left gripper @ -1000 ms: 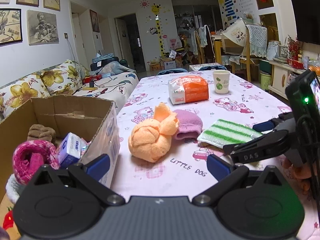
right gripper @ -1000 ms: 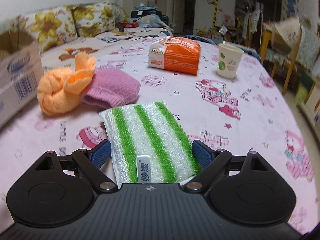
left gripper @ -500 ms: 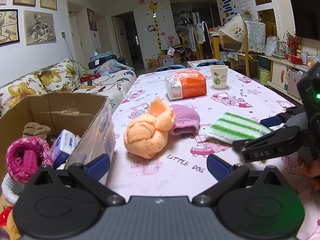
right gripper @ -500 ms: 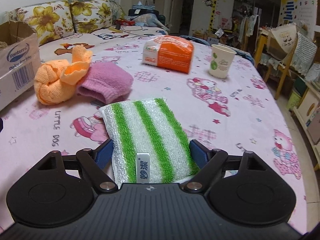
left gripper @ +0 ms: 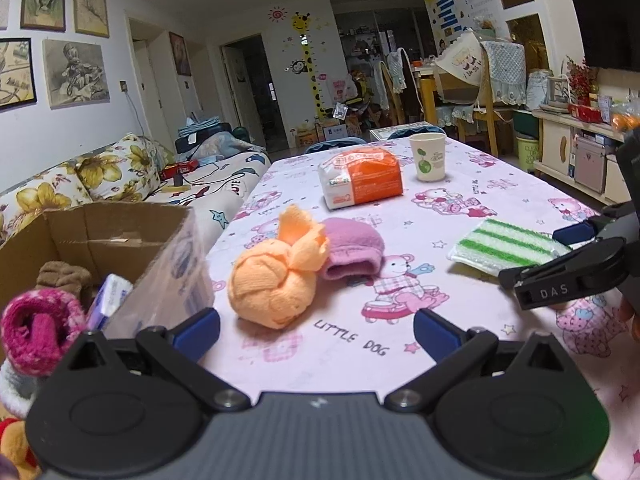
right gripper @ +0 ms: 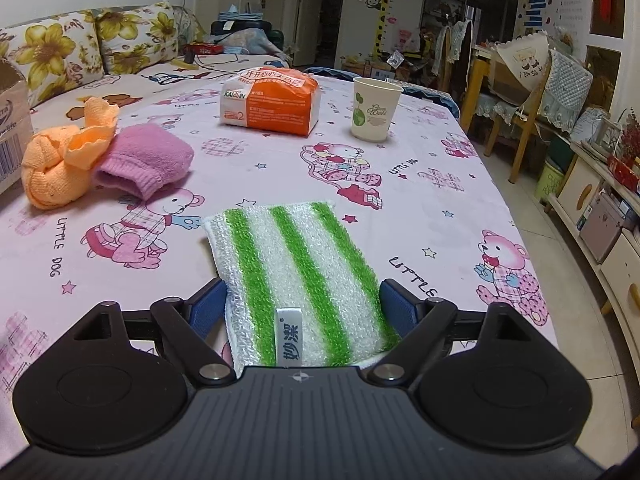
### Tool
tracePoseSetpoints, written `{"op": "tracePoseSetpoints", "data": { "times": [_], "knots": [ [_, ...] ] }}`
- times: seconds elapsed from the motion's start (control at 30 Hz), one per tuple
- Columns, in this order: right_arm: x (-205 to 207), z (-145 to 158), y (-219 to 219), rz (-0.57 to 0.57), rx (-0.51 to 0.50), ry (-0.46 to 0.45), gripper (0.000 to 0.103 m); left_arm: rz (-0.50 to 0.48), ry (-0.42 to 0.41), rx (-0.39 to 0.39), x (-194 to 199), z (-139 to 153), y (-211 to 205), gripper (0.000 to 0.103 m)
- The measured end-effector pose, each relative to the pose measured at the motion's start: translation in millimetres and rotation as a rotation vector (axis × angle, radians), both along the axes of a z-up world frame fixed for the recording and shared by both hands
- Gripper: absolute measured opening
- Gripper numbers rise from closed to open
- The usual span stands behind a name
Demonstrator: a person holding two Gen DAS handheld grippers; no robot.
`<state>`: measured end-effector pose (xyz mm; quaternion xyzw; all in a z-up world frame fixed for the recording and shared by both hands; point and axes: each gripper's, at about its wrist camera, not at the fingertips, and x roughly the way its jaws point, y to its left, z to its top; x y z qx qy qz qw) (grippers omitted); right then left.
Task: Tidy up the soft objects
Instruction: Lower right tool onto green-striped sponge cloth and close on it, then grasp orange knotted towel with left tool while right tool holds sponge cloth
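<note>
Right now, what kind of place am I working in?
Most likely a family living and dining room in a home. A floral sofa sits beside the table with its cartoon-bear cloth, and a giraffe height chart for children hangs on the far wall.

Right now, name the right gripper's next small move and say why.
Probably lift the green-striped sponge and carry it toward the cardboard box: the right gripper has its blue fingers against both sponge edges, and the box already holds soft items.
</note>
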<state>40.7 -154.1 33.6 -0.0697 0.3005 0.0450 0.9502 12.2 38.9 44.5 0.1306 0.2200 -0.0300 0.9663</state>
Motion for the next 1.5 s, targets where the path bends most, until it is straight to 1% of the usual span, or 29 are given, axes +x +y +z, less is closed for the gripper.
{"op": "tracePoseSetpoints", "data": {
  "times": [0.13,0.23,0.4,0.5,0.57,0.63,0.7,0.77,0.8,0.87,1.03,1.13,1.2,1.27,1.33,1.37,1.43,1.5],
  "knots": [
    [-0.3,-0.6,-5.0,0.003,0.027,0.003,0.103,0.011,0.010,0.008,13.5,-1.8,-6.2,0.102],
    [-1.8,-0.5,-5.7,0.006,0.040,0.005,0.103,0.022,0.005,-0.008,26.8,-0.3,-7.1,0.102],
    [-0.6,-1.0,-11.4,0.009,0.086,0.009,0.103,0.027,0.006,-0.041,66.1,9.6,-9.2,0.102],
    [-0.7,-1.3,-12.8,0.013,0.105,0.012,0.103,0.019,0.007,-0.045,87.9,15.0,-8.6,0.102],
    [-0.9,-1.6,-13.2,0.014,0.114,0.014,0.103,0.021,0.015,-0.027,106.4,15.6,-7.2,0.102],
    [-0.8,-1.8,-14.5,0.016,0.121,0.017,0.103,0.026,0.042,-0.008,123.6,12.9,-4.8,0.102],
    [0.1,-2.2,-15.3,0.016,0.125,0.020,0.103,0.019,0.114,-0.013,141.4,5.9,-2.0,0.102],
    [0.8,-2.5,-16.5,0.014,0.130,0.025,0.103,0.019,0.174,-0.013,150.7,-3.9,-0.6,0.102],
    [1.2,-2.7,-17.6,0.013,0.136,0.027,0.103,0.007,0.190,-0.012,151.4,-7.7,-0.4,0.102],
    [1.7,-2.7,-21.8,0.013,0.160,0.028,0.103,-0.018,0.167,0.020,141.0,-11.2,-4.5,0.102],
    [4.4,-3.3,-36.8,-0.013,0.246,0.032,0.103,-0.099,0.120,0.016,107.7,-9.4,-10.1,0.102],
    [3.1,-3.2,-38.8,-0.024,0.262,0.031,0.103,-0.173,0.108,-0.023,86.2,-4.9,-16.8,0.102],
    [3.2,-3.8,-41.1,-0.029,0.278,0.032,0.103,-0.248,0.129,-0.063,69.2,-3.9,-23.4,0.102],
    [2.9,-4.5,-46.0,-0.033,0.310,0.032,0.103,-0.310,0.175,-0.095,52.8,-6.4,-29.7,0.102],
    [2.6,-5.1,-50.6,-0.034,0.345,0.029,0.103,-0.318,0.196,-0.120,40.4,-11.0,-30.7,0.102],
    [1.5,-5.1,-52.8,-0.033,0.357,0.027,0.103,-0.310,0.193,-0.126,35.0,-12.2,-29.4,0.101],
    [1.3,-5.4,-53.9,-0.033,0.365,0.026,0.103,-0.286,0.153,-0.116,24.5,-10.2,-25.0,0.101],
    [1.0,-5.5,-54.4,-0.033,0.368,0.025,0.103,-0.253,0.084,-0.093,18.3,-3.7,-21.1,0.101]
  ]
}}
